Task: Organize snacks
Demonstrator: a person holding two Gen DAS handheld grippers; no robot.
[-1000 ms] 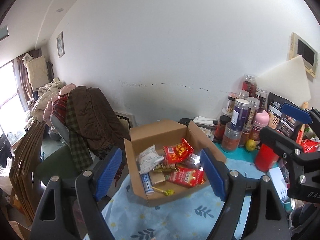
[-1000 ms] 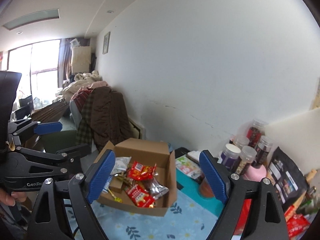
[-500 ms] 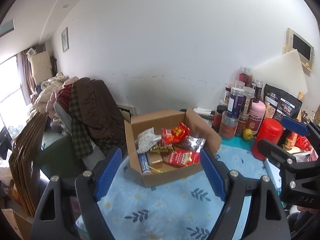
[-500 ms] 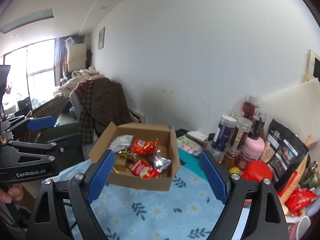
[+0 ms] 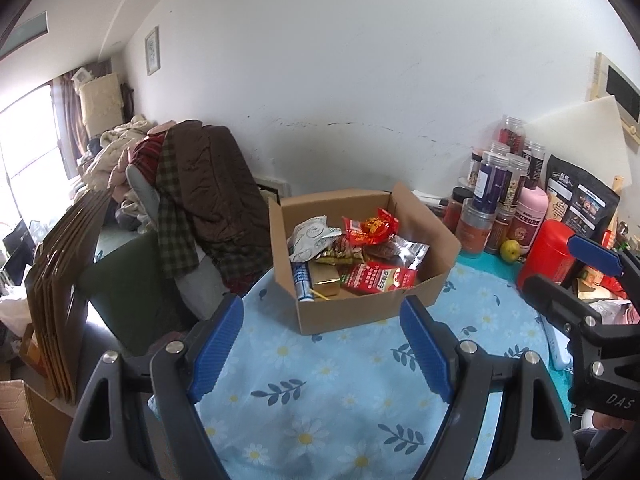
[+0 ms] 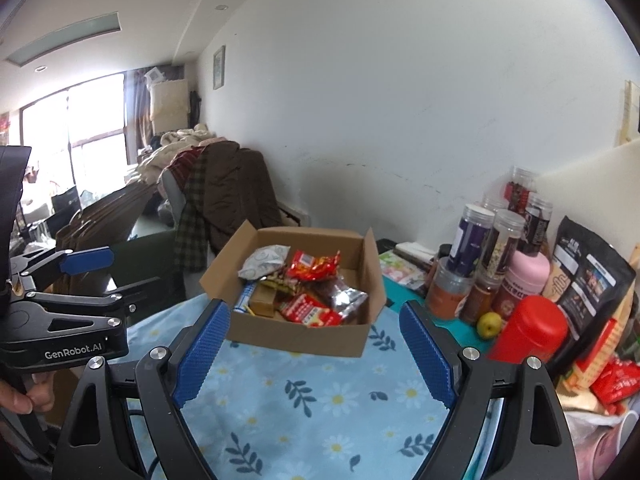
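Both tools, the left tool [image 5: 322,344] and right tool [image 6: 312,344], are hanging spread apart and empty before the snack box [image 5: 360,308]; picking one packet is likely coming next.

Daylight, fairly bright and even. Source: the window [image 6: 76,128] at far left, blown out to white in both views, no detail in the panes. The wall [image 5: 360,60] is evenly lit, with a soft grey shadow low down behind the box [image 5: 360,264]. A ceiling light [image 6: 64,38] shows as a pale strip, no glare. Strong fisheye bending: wall and ceiling lines curve, corners vignette to black. Centre sharp; print on the packets is legible but small. Clutter by the window is softer, washed out by backlight. No motion blur seen.
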